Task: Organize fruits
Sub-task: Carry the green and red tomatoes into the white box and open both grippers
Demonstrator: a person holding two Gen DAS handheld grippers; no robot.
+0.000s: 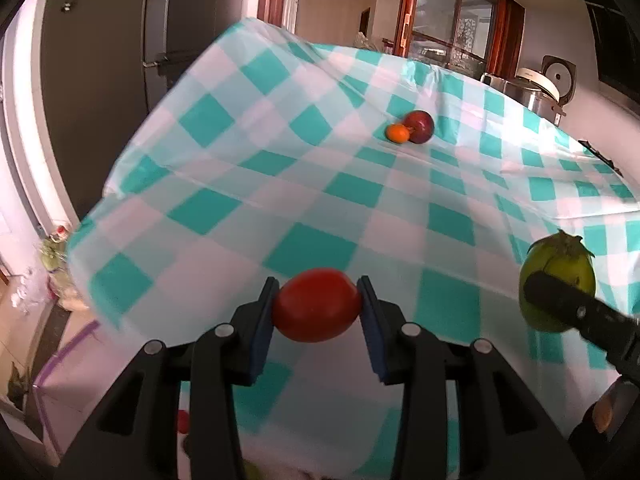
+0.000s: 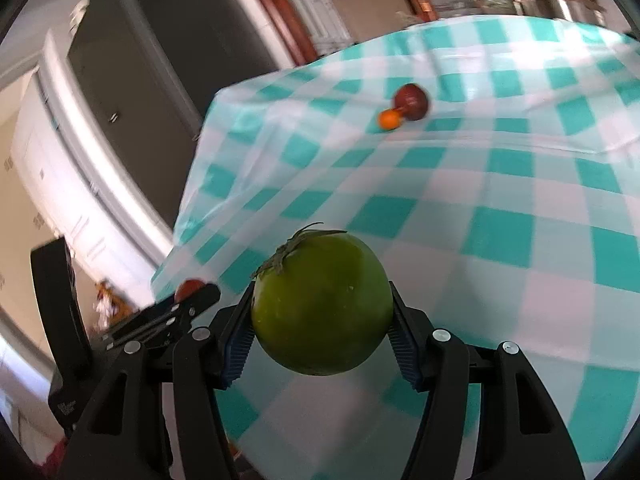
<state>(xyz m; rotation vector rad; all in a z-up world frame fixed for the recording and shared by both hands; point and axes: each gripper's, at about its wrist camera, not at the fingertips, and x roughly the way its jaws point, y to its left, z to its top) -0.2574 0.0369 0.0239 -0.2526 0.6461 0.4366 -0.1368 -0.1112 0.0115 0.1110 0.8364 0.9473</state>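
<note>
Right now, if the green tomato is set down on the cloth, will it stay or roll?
The green tomato looks round and smooth, so it may roll. The checked cloth is wrinkled, which could slow it.

Home kitchen, rice cooker (image 1: 544,80), fridge (image 1: 104,92) (dark), checked tablecloth (image 1: 304,184)

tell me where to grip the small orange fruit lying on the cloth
Grip the small orange fruit across its round middle, coming from above with the jaws lined along the side away from the dark red fruit. The two appear to touch, so a finger would hardly fit between them.
</note>
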